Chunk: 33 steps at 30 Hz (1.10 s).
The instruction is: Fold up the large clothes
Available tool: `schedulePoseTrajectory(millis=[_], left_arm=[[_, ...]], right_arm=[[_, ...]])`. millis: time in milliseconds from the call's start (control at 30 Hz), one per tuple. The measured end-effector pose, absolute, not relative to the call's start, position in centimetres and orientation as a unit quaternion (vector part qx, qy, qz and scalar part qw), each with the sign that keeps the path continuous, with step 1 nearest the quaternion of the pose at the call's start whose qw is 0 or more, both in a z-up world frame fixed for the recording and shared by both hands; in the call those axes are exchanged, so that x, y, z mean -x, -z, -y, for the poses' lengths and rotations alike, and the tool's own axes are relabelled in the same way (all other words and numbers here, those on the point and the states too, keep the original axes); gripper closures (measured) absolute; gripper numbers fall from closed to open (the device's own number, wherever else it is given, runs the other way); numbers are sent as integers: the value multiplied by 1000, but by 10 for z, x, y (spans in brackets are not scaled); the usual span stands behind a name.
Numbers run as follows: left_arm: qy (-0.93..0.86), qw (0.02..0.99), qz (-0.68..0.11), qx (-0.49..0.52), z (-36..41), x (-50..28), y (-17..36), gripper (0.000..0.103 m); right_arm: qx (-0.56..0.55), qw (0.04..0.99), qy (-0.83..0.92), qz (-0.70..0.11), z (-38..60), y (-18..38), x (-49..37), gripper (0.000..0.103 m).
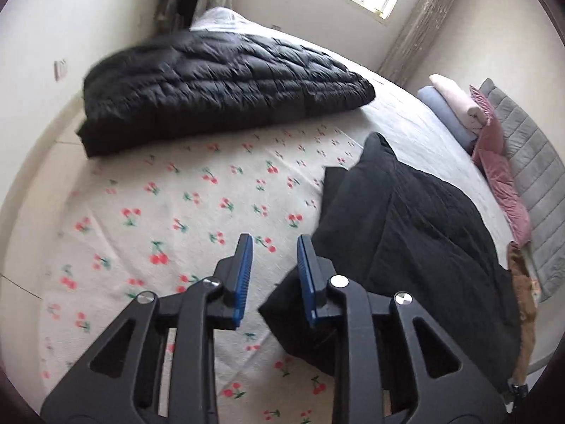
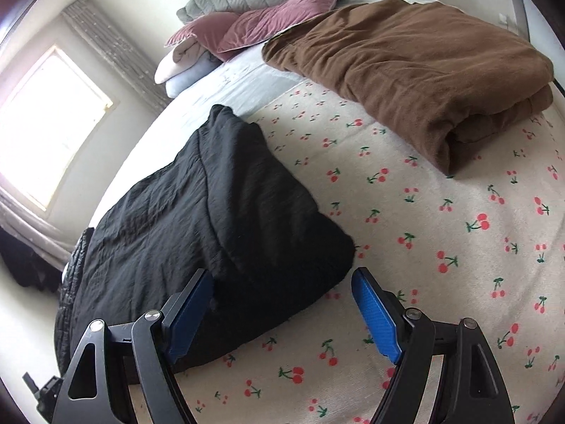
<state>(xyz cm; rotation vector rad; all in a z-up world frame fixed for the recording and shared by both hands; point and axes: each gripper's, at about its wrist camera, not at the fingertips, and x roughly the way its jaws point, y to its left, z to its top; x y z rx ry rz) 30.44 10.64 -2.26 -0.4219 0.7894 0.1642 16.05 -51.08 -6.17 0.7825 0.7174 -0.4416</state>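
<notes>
Above the cherry-print bedcover (image 1: 176,212), our left gripper (image 1: 274,247) hangs with its blue pads a modest gap apart and nothing between them, the near corner of the black garment (image 1: 416,219) just to its right. Our right gripper (image 2: 282,282) stands wider, also empty, its left pad at the garment's (image 2: 197,212) near edge and its right pad over bare cover (image 2: 441,247). The garment lies as a compact, roughly squared bundle in the middle of the bed, so we judge this piece is folded or close to it and we are between pieces, or about to tidy the last fold. Farther out, a black quilted coat (image 1: 219,81) lies folded near the far left side and a brown fleece piece (image 2: 416,70) sits folded toward the pillows (image 2: 275,21). Next we would need to either pinch the bundle's near edge with both grippers or shift it toward the other folded pieces; we cannot tell which.
</notes>
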Motion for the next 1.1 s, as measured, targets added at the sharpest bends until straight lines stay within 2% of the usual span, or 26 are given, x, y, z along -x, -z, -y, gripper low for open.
schedulePoseTrajectory(millis=[100,167,267,333,433,533,567,600,667,800,867,1100], left_arm=[[-39,913,-366,177,-97,-291,5,74],[7,921,-356,155,-78,-286,0,61],[77,923,-355,123,-38,-282,5,49],[95,920,-367,101,-17,-287,18,49],[90,912,-396,65,-19,-305,49,49],[77,916,-392,41,-32,-298,45,60],[66,916,-395,35,-34,-293,40,59],[43,916,-399,26,-36,-287,34,56],[27,910,-412,24,-39,-275,24,33],[33,896,-438,57,-38,-238,5,18],[34,894,-444,57,-31,-218,-3,7],[40,895,-442,-36,18,-155,-22,1]], right_arm=[[-314,862,233,-321,494,37,-162,21],[-247,886,243,-309,469,21,-167,21],[-143,918,221,-296,427,9,-183,21],[-106,928,181,-310,409,18,-199,21],[-124,919,148,-343,418,49,-214,21],[-152,909,154,-357,440,60,-208,28],[-156,907,156,-359,442,57,-205,31],[-160,905,163,-358,442,51,-201,31],[-156,902,188,-355,436,37,-193,28],[-133,911,176,-349,409,7,-172,23],[-119,915,171,-344,390,-8,-160,19],[-95,914,171,-357,328,-38,-116,9]])
